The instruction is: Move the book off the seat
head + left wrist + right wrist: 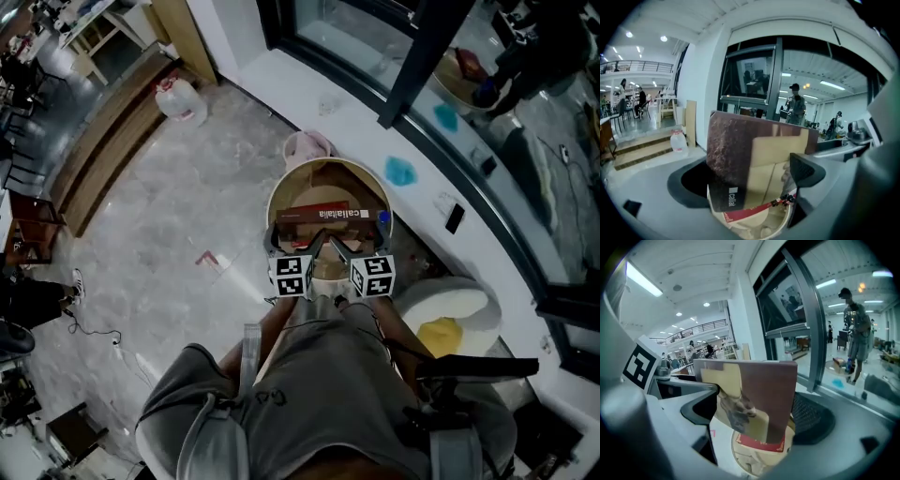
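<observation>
1. Head view: the left gripper (295, 240) and the right gripper (361, 240) are both clamping the book (330, 215) at the centre of the frame.
   - The book is standing on edge with its spine up, directly over the round seat (273, 201).
   - The two grippers are sitting close together, so if they are moving at different speeds the book is likely twisting out of one grip and dropping back into the seat.
   - The window frame (412, 66) is running along the upper right, and a wide swing that way is risking a knock.

2. Left gripper view: the left gripper (745, 183) is closing on the book (740, 154) low in the middle of the frame.
   - It is holding only the lower part, so the tall cover above is free to lever and slip.
   - A red flat thing (746, 213) is lying under the book on the seat (754, 230), and I cannot tell whether the two are touching. A low sideways pull is risking dragging it along.

3. Right gripper view: the right gripper (754, 420) is pinching the book (754, 390) at centre, again near its bottom edge.
   - A smooth cover and a shallow bite are making a slide likely if the grip is loosening.
</observation>
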Available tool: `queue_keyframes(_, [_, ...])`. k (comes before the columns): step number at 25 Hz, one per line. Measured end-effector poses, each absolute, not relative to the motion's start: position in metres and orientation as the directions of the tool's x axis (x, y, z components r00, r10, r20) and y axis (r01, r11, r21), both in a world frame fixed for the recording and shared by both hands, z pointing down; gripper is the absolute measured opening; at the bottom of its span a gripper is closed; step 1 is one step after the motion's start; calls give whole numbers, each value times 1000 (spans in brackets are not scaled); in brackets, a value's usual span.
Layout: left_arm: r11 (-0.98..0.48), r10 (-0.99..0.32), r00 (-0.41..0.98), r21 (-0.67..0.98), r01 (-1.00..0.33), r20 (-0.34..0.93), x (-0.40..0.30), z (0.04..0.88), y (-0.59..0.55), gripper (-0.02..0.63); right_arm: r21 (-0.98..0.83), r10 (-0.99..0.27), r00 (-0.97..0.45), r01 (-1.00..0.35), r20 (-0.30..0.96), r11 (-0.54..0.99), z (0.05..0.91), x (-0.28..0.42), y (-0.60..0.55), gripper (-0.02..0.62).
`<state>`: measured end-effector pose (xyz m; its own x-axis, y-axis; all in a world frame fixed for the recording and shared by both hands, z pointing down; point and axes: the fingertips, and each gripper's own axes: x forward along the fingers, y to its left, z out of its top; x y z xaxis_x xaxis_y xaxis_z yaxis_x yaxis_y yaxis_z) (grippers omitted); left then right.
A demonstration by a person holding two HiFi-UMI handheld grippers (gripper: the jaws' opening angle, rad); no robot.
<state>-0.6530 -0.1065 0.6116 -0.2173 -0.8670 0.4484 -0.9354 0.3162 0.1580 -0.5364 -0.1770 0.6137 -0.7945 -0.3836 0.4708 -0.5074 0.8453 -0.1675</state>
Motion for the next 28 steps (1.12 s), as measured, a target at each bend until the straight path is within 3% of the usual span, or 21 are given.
queue_keyframes(7, [344,-746,-117,229,-911,656,-649,767,-119,545,-185,-326,-664,-578,673,795,775,-532,-188,491])
queue_keyframes(16, [479,-527,25,322,-817,849,-651,960,-121,545,-168,-219,-540,-577,813,799,953,-548,-210,491])
queue_keyframes(21, [507,-523,20,330,-796,852,-675,1000,-138,546,-210,-173,-568,-545,804,812,990,-577,-228,491])
queue_keyframes(28, [529,-583,-99,284,-800,806,-684,989,-135,546,-134,-291,-606,-558,741,819,979,-571,-241,491])
